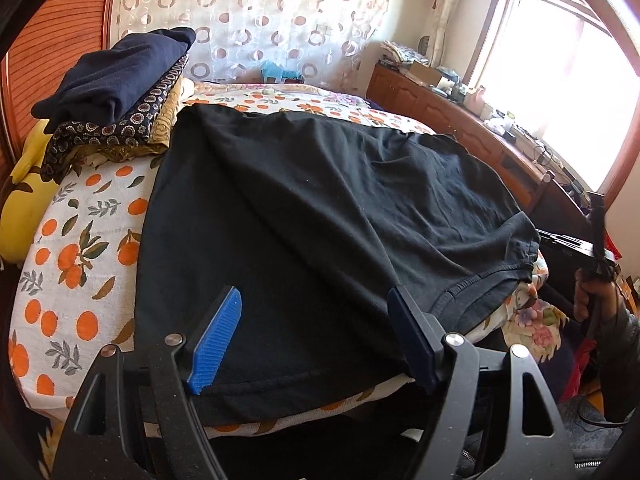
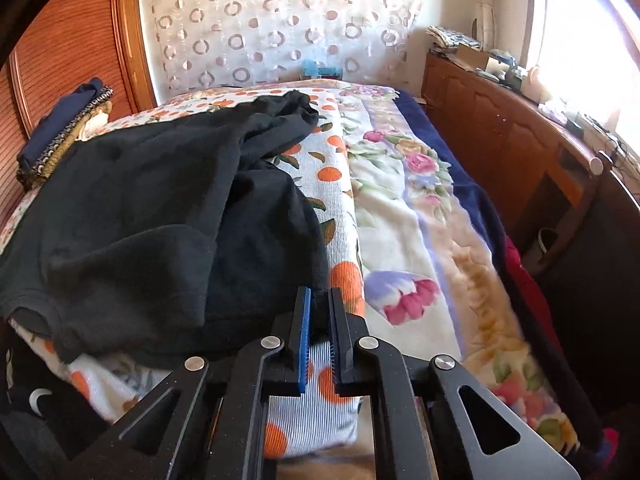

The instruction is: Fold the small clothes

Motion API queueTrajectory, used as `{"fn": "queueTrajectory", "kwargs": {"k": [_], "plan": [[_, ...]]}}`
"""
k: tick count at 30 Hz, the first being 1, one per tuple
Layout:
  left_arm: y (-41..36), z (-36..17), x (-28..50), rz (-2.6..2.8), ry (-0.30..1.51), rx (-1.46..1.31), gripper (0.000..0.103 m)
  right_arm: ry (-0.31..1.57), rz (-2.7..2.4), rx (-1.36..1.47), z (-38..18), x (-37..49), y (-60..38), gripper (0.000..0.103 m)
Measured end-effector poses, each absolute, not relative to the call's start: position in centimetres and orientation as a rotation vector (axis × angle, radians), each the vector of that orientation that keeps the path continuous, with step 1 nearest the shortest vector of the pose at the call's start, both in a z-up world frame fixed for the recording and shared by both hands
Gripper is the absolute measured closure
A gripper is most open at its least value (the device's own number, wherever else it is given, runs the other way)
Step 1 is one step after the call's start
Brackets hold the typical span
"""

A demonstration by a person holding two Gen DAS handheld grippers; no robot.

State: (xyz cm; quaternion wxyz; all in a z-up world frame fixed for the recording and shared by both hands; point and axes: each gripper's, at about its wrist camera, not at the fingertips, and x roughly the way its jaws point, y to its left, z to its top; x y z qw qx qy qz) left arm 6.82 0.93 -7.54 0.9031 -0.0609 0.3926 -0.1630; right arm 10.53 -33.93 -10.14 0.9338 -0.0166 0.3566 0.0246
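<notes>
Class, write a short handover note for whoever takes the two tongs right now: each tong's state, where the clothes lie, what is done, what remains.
Left tongs: open, over the near hem of the black T-shirt, holding nothing.
Right tongs: shut, with the shirt's near right edge between the tips.
The shirt lies spread but rumpled on the orange-print cover; its far corner is bunched.
Folded pile sits at the far left.
Done: shirt laid out.
Left: grip with the left tongs, smooth, fold, stack.
</notes>
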Motion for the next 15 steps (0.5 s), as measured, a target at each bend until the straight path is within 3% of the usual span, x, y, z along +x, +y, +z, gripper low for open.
{"fn": "queueTrajectory", "kwargs": {"k": [6, 11, 13, 15], "plan": [[1.0, -7.0, 6.7, -0.333, 0.792, -0.126, 0.027, 0.741, 0.096, 0.001, -8.0, 3.8, -35.5, 0.096], [0.3, -7.2, 7.4, -0.341, 0.8, -0.117, 0.027, 0.734, 0.099, 0.024, -8.3, 4.3, -35.4, 0.094], [-0.1, -7.0, 7.5, -0.347, 0.795, -0.109, 0.027, 0.691, 0.129, 0.077, -7.5, 5.6, -35.7, 0.085], [-0.5, -6.8, 7.6, -0.355, 0.791, -0.103, 0.027, 0.648, 0.146, 0.088, -7.1, 7.6, -35.6, 0.046]]}}
